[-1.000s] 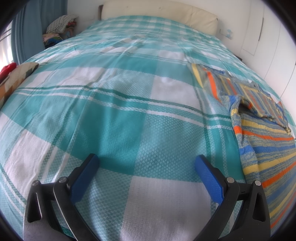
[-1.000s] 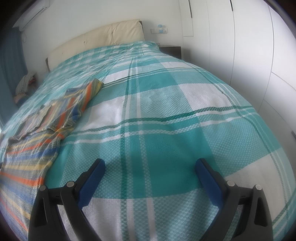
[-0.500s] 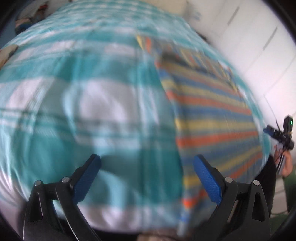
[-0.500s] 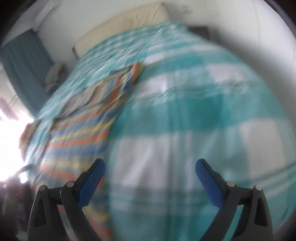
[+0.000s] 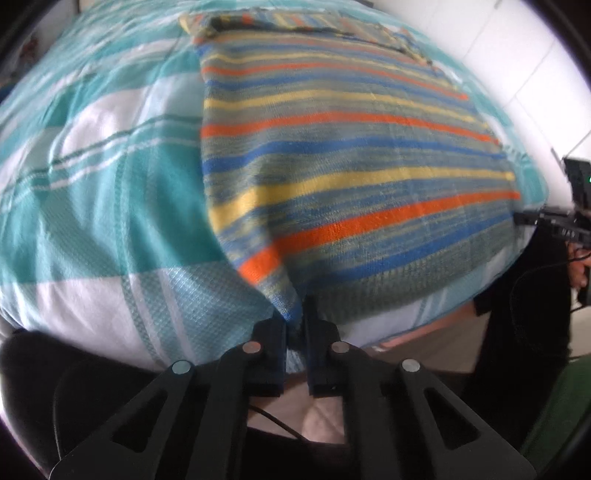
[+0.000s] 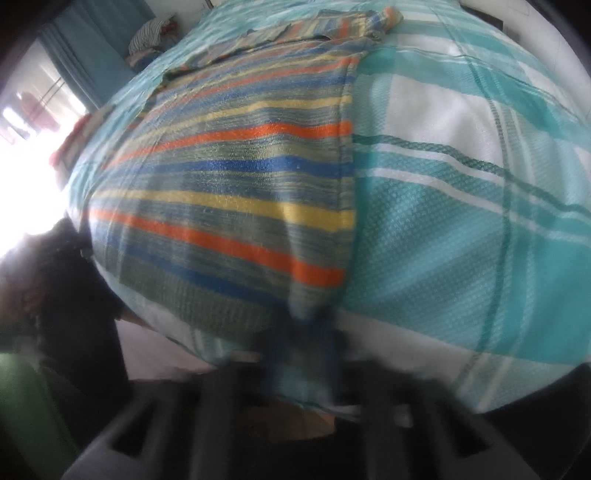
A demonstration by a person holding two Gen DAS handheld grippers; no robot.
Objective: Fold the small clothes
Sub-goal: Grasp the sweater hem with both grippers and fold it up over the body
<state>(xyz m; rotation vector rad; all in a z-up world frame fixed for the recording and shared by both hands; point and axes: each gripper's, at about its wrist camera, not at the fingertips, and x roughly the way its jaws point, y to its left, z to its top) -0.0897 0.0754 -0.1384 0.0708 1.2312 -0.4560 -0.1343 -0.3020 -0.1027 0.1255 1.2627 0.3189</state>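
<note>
Left to right. My left hand-held gripper [image 5: 294, 325] is pressed together on the near left corner of the striped sweater [image 5: 351, 155], pinching the hem fabric between its jaws. The sweater lies flat on the bed [image 5: 92, 192], over the teal-and-white checked bedspread, its bottom hem along the near edge of the mattress. To the left of the sweater the bedspread is open, with nothing on it as far as that view reaches. The sweater's sleeves are folded across the far end.

My right hand-held gripper [image 6: 301, 334] is blurred; its jaws are together on the near right corner of the same sweater [image 6: 240, 177], hem cloth bunched between them. Right of the sweater's side seam, bare bedspread runs to the bed's [image 6: 461, 229] right edge.

View differences: the left wrist view shows my right hand with the other gripper's body [image 5: 576, 206] at the far right, past the mattress edge. The right wrist view shows a bright window [image 6: 26, 118], a blue curtain [image 6: 70, 59] and a pile of clothes [image 6: 155, 29] near the head of the bed.
</note>
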